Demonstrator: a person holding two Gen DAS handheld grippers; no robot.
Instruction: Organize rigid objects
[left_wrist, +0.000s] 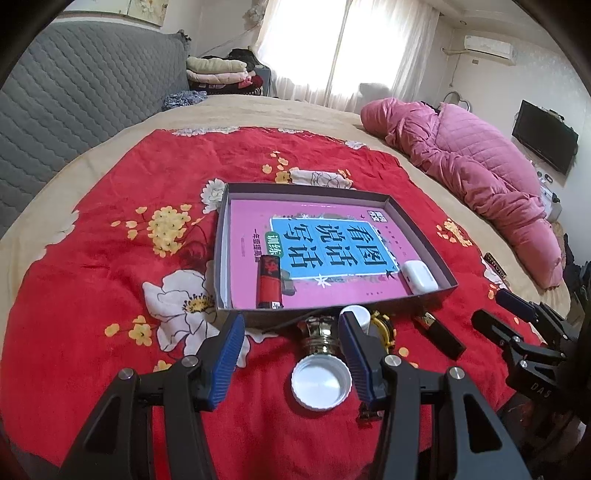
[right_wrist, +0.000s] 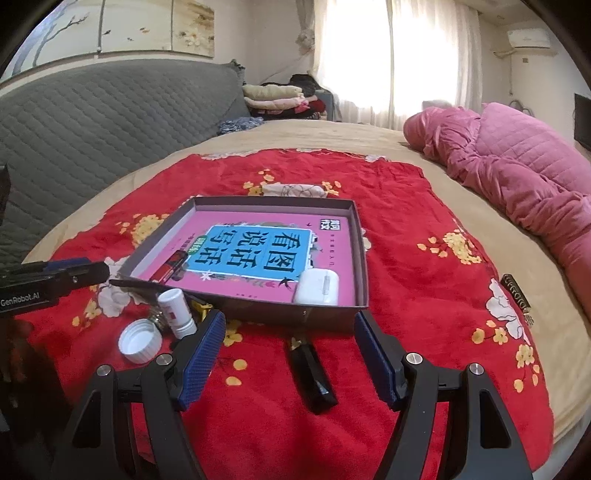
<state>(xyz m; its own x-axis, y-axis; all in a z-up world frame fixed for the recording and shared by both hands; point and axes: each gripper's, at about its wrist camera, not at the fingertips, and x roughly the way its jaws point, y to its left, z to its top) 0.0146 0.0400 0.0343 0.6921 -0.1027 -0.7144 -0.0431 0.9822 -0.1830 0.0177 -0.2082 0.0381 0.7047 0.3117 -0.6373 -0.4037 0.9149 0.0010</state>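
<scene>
Currently both grippers gape wide, holding nothing: left gripper (left_wrist: 291, 362) jaws flank a white cap (left_wrist: 320, 382) and light bulb (left_wrist: 318, 332); right gripper (right_wrist: 290, 360) jaws straddle a black lipstick tube (right_wrist: 312, 373). Beyond, the shallow box (right_wrist: 325, 314) holds a pink book (left_wrist: 332, 243), earbud case (right_wrist: 317, 287) and red lighter (left_wrist: 269, 282), on the red blanket (left_wrist: 92, 295).

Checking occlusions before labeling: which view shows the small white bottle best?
The right wrist view: the white bottle lies in full sight beside the cap, with its red label showing. In the left wrist view only the bottle's white end peeks out behind a finger of the left gripper.
</scene>
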